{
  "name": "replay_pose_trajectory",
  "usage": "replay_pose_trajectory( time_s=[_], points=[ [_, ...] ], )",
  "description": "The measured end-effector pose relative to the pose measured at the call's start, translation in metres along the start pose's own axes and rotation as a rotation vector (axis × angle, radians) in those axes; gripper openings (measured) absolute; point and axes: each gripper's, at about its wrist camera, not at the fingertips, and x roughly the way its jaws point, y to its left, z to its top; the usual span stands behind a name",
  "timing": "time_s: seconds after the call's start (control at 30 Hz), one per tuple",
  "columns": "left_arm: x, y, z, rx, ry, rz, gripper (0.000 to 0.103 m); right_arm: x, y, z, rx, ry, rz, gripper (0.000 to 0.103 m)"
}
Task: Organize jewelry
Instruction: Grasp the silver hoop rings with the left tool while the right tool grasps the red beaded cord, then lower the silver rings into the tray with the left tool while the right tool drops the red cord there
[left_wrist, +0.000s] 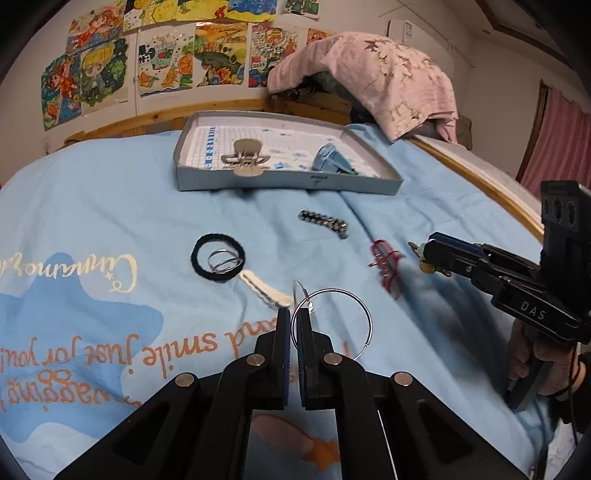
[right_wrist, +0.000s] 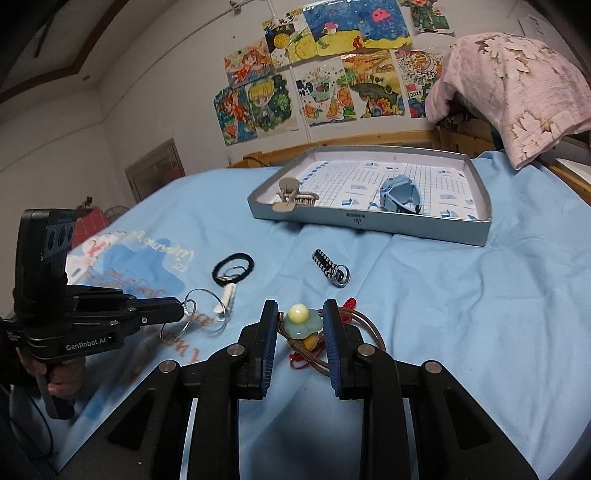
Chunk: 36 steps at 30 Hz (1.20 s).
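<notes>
left gripper: clamped on hoop earring | right gripper: seemingly pinching beaded ornament between pads

Left tool: black linkage arms, blue ribbed pads, round silver pivot pins; white "GenRobot.AI" lettering on side (right wrist view). Right tool: same black build, blue ribbed pads, silver pins, "DAS" raised on body. Boxy black block on top of each. Thin dark cord at wrist.
</notes>
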Motion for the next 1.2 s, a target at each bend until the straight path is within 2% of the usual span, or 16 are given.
replay_pose_trajectory(
  time_s=[0.1,0.3,0.47,0.67,0.73,0.8,0.93,1.2],
  points=[
    [-0.007,-0.005,0.005,0.004,-0.008,-0.021,0.004,-0.010,-0.002,0.004,0.013,-0.014,0.005,0.022],
    [-0.006,-0.018,0.028,0.059,-0.026,-0.009,0.004,-0.020,-0.010,0.018,0.024,-0.034,0.005,0.022],
    [0.016,-0.013,0.074,0.045,-0.037,-0.033,0.004,-0.019,-0.018,0.045,0.008,-0.069,-0.010,0.022],
    [0.047,-0.004,0.138,0.005,-0.119,-0.044,0.004,0.010,-0.048,0.095,-0.008,-0.099,-0.065,0.022],
    [0.060,-0.003,0.155,0.005,-0.176,-0.049,0.004,0.026,-0.063,0.110,-0.026,-0.101,-0.111,0.022],
    [0.079,-0.001,0.168,-0.024,-0.201,-0.045,0.004,0.045,-0.077,0.121,-0.060,-0.093,-0.170,0.022],
    [0.119,0.004,0.180,-0.077,-0.179,-0.001,0.004,0.077,-0.104,0.131,-0.042,-0.055,-0.228,0.022],
    [0.170,0.009,0.170,-0.118,-0.065,0.042,0.004,0.116,-0.125,0.127,0.027,0.020,-0.219,0.022]
  ],
)
